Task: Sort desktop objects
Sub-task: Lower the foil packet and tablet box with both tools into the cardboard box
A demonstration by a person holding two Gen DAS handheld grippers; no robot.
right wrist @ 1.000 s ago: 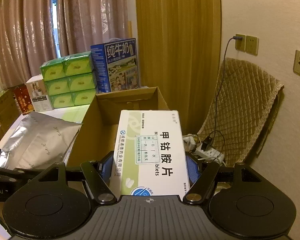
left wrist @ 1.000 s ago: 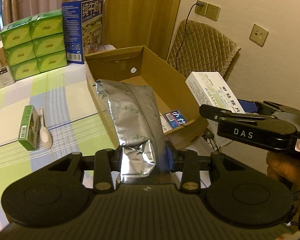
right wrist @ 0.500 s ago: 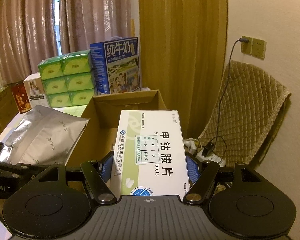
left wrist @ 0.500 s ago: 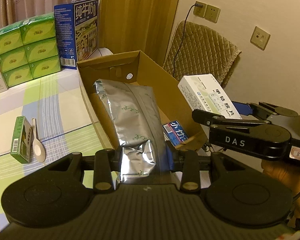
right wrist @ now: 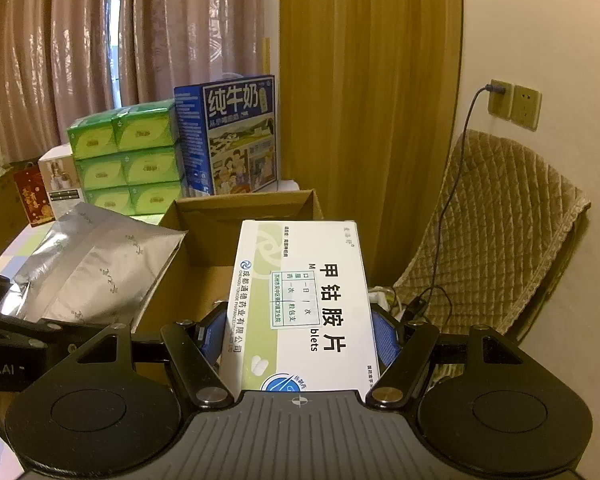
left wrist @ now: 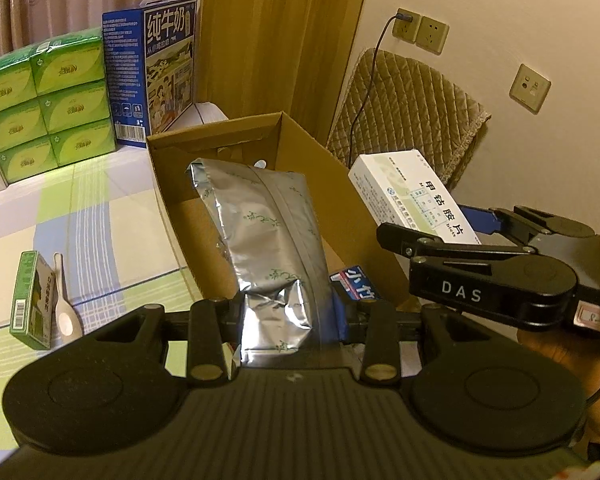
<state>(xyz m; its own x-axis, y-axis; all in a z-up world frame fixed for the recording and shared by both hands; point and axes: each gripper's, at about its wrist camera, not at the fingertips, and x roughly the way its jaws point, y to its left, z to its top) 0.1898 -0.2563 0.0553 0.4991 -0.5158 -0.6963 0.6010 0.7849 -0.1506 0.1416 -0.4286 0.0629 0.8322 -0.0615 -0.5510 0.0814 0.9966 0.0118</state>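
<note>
My left gripper (left wrist: 286, 312) is shut on a silver foil pouch (left wrist: 268, 240), held over the open cardboard box (left wrist: 172, 176). In the right wrist view the same pouch (right wrist: 96, 268) hangs at the left, above the box (right wrist: 244, 208). My right gripper (right wrist: 300, 336) is shut on a white medicine box (right wrist: 300, 300) with green print, its blue pads (right wrist: 386, 340) pressing both long sides. From the left wrist view that medicine box (left wrist: 408, 196) hovers over the box's right wall. A small blue packet (left wrist: 354, 282) lies inside the cardboard box.
On the checked tablecloth (left wrist: 100, 220) lie a small green box (left wrist: 32, 300) and a white spoon (left wrist: 66, 308). Stacked green tissue packs (left wrist: 48, 104) and a blue milk carton (left wrist: 152, 68) stand at the back. A quilted chair (left wrist: 412, 116) and wall sockets sit right.
Both grippers have shifted sideways with their loads toward the cardboard box; the pouch now hangs more fully over its inside, and the green box and spoon have slid left in view.
</note>
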